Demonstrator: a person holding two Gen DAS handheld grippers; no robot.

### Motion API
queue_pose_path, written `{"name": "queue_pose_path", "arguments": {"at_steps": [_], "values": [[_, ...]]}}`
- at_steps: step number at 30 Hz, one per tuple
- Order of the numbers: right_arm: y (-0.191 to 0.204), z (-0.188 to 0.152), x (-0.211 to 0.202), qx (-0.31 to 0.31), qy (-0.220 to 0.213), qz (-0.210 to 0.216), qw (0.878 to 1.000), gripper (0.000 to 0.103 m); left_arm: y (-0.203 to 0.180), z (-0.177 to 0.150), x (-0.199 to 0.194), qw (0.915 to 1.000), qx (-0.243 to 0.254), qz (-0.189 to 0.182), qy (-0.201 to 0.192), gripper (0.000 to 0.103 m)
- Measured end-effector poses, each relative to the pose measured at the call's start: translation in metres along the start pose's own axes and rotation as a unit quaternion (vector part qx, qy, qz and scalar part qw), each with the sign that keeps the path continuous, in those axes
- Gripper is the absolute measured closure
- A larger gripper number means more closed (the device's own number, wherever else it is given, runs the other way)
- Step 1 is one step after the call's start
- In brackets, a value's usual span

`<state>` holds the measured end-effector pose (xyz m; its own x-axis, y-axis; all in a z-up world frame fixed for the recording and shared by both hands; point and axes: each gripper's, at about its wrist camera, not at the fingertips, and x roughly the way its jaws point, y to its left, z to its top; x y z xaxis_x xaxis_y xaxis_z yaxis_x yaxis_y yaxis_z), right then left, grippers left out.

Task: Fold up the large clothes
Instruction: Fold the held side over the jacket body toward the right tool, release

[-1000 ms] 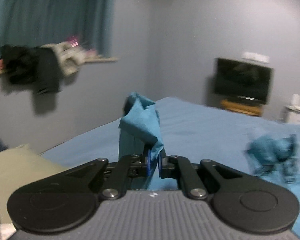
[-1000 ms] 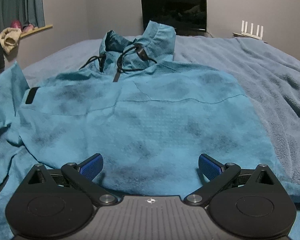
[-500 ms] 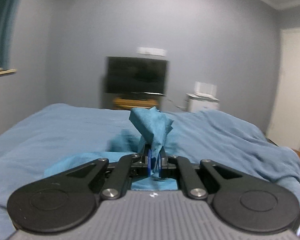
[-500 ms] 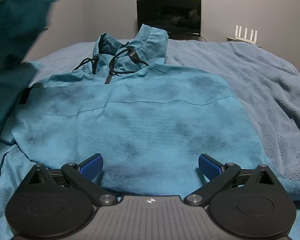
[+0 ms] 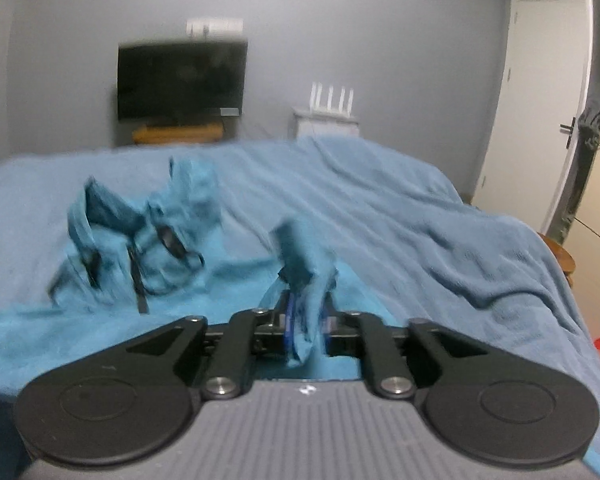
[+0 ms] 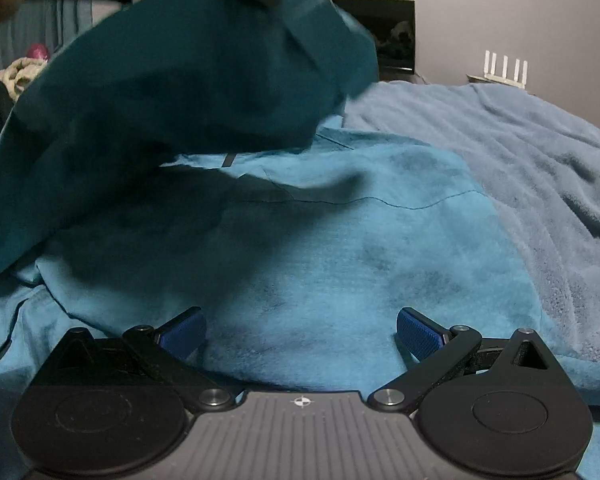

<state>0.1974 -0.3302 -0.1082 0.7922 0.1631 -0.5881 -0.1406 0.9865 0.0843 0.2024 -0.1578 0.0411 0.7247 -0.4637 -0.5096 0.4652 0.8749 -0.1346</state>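
A teal hoodie [image 6: 340, 240] lies flat on the bed, its hood and black drawstrings [image 5: 148, 248] toward the far end. My left gripper [image 5: 306, 330] is shut on the hoodie's sleeve [image 5: 304, 272] and holds it up over the body of the garment. In the right wrist view that lifted sleeve [image 6: 188, 92] hangs across the upper left and hides the hood. My right gripper [image 6: 300, 332] is open and empty, low over the hoodie's near hem.
A blue blanket [image 6: 540, 168] covers the bed. A dark TV [image 5: 182, 78] on a wooden stand and a white router [image 5: 332, 100] stand at the far wall. A white door [image 5: 540, 92] is at the right. Clothes [image 6: 16, 76] lie on a ledge at the left.
My left gripper has swung right with the sleeve, carrying it from the bed's left side over the hoodie's body. The right gripper has stayed open and nearly still.
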Motion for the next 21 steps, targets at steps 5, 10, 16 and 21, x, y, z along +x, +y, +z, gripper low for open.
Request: {"name": "queue_pose_path", "arguments": {"at_steps": [5,10,16,21], "values": [[-0.005,0.003,0.001,0.019,0.001,0.007,1.000,0.001,0.019,-0.001,-0.021,0.9993,-0.012,-0.004,-0.034,0.021],[-0.008,0.005,0.000,0.033,-0.003,0.025,0.999,0.001,0.072,-0.011,-0.061,0.9982,-0.048,0.018,-0.032,0.019],[-0.021,0.005,-0.012,0.082,-0.015,0.065,0.994,0.001,0.160,-0.056,-0.091,0.9869,-0.105,0.122,-0.011,0.018],[-0.039,0.007,-0.015,0.147,-0.036,0.069,0.986,0.004,0.203,-0.110,-0.098,0.9752,-0.100,0.196,0.020,0.018]]}}
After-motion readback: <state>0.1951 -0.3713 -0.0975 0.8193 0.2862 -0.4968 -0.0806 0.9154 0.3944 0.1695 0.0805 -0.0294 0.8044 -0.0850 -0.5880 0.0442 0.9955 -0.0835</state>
